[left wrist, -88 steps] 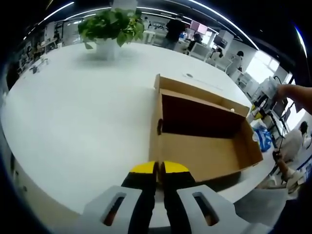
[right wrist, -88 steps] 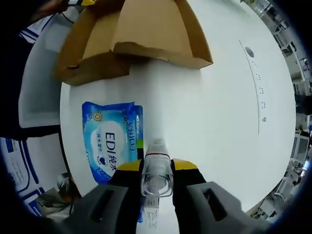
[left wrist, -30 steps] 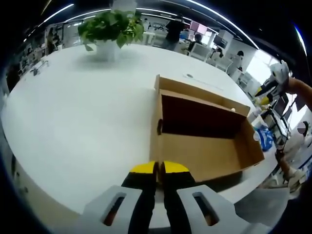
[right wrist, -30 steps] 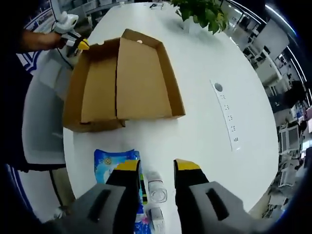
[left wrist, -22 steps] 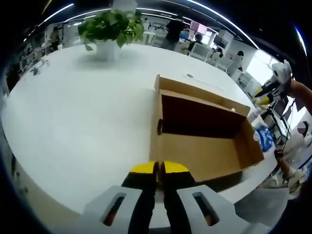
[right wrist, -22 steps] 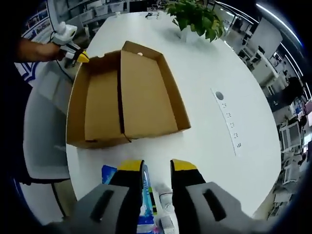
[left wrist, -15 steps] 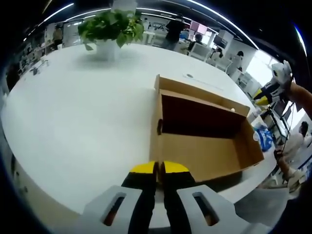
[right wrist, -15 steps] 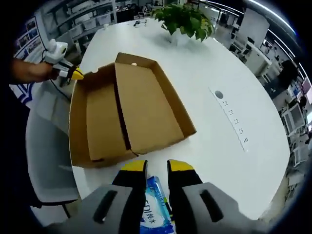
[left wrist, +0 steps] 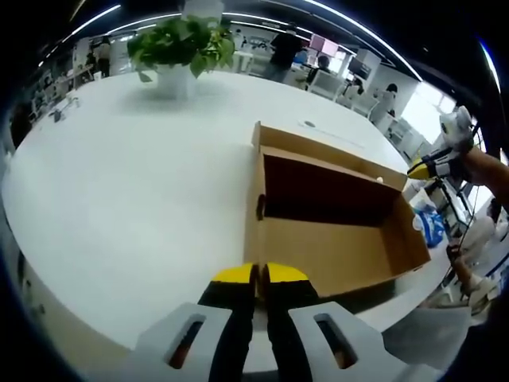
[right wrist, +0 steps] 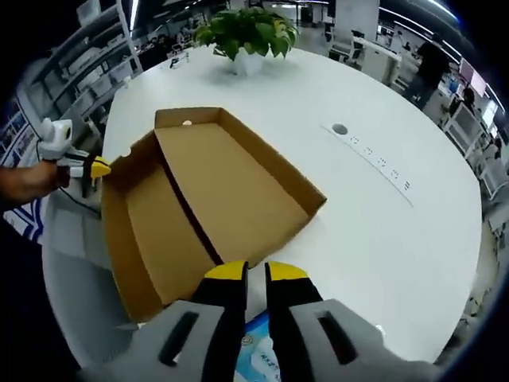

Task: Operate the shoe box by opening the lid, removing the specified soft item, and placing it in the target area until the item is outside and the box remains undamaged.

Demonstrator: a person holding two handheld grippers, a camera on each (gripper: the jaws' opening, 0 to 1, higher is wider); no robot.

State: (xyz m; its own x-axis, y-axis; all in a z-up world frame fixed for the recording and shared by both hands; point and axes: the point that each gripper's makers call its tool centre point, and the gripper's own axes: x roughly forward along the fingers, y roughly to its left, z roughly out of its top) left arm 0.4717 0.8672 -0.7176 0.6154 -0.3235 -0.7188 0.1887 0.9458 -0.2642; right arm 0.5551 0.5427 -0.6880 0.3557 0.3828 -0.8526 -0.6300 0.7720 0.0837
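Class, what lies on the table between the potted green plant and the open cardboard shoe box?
Nothing: bare white tabletop separates the potted green plant from the open cardboard shoe box, seen in both views.

One open cardboard shoe box (right wrist: 211, 207) on one white tabletop (left wrist: 119, 183), just ahead of both grippers. One blue wipes pack (right wrist: 262, 350), under the right gripper (right wrist: 254, 274). One potted plant (left wrist: 181, 44) far beyond the left gripper (left wrist: 261, 276). One strip of sockets (right wrist: 374, 163) set in the tabletop, right of the box. Two grippers.
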